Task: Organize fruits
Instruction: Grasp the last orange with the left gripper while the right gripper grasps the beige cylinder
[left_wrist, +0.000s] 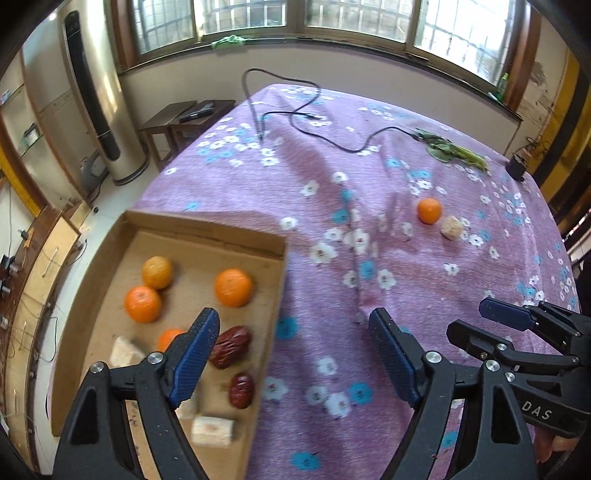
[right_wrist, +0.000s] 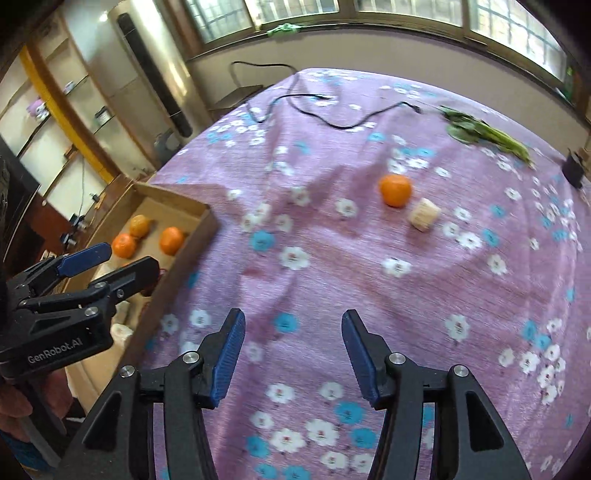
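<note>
- While most of the fruit is already lying in the cardboard box (left_wrist: 207, 236), one orange (right_wrist: 395, 190) is being left out on the flowered cloth (right_wrist: 332, 280), with a pale cut chunk (right_wrist: 424, 215) resting just beside it, near the far right part of the table.
- Inside the box, three oranges (left_wrist: 233, 288) are being seen in full and a fourth partly behind a gripper finger, together with two dark red dates (left_wrist: 231, 346) and several pale chunks like the one outside.
- The step in hand is being judged as a gap between placements: the task looks mostly done, with the stray orange and chunk not yet collected.
- The right gripper (right_wrist: 293, 354) is being held wide, nothing between its jaws, pointed across the cloth toward the stray orange but well apart from it.
- The left gripper (left_wrist: 295, 350) is also being held wide and empty, one finger over the box and the other over the cloth.
- The next move is being judged to call for a forward reach with the right gripper, the jaws kept spread until they straddle the orange, since a round fruit could roll if nudged.
- "GenRobot.AI" is being read on the left gripper's body in the right wrist view; letters "DAS" are being read on the right gripper's body in the left wrist view, the start of the word being cut off.
</note>
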